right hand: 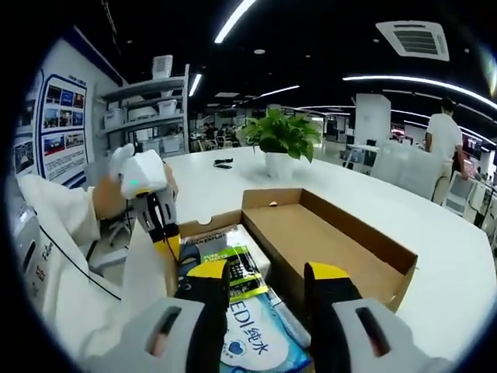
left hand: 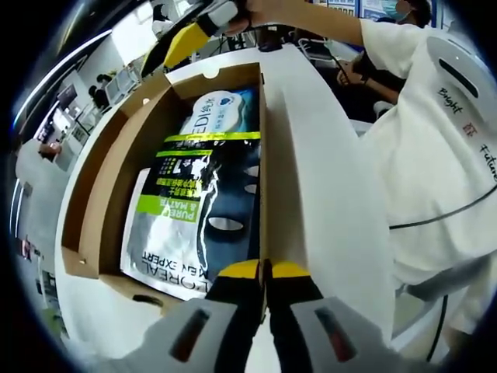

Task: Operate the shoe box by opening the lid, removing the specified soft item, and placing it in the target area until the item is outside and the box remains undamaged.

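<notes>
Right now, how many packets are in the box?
2. A black packet lies nearest the left gripper; a blue-white packet is partly tucked under it. More may hide underneath.

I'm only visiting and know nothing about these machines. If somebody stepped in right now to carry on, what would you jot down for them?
Left gripper: jaws shut at the box wall's near edge; whether it pinches the wall is unclear.
Right gripper: open, hovering above the packets, holding nothing.
The box sits on the white table, lid already folded open beside it.
Inside lie the dark mask packet and a white-and-blue packet, both flat.
Done: lid opened, box looks intact.
Left: lift the soft item out and set it on the table.
</notes>
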The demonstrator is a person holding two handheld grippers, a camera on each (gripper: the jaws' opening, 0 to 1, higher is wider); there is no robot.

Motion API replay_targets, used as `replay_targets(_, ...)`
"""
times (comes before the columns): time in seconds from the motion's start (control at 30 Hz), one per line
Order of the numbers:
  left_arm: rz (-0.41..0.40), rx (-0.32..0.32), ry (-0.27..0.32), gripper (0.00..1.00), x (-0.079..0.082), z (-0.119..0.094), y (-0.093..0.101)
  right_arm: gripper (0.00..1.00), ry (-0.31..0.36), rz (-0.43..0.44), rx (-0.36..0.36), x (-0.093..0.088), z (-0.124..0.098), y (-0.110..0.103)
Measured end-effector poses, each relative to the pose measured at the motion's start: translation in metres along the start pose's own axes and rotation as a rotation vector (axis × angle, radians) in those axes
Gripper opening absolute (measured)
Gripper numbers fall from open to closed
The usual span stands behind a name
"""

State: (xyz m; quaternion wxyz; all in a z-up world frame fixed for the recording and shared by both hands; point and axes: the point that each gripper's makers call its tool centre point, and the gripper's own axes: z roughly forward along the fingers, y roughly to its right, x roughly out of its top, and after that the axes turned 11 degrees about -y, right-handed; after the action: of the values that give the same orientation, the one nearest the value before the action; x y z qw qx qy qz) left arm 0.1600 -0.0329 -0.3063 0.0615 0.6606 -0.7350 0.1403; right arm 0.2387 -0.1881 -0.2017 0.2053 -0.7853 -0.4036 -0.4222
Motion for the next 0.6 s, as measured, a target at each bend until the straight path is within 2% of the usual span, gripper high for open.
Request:
replay_targets(0.37,0.003,-0.001,0.000,0.02,0.000,0.000,0.000,0.39,-0.013,0.009,0.017,-0.007,0.003,-0.002)
replay_targets(0.6,0.005,0.001,0.000,0.02,0.000,0.000,0.001,0.39,-0.054,0.011,0.021,-0.018,0.008,0.000)
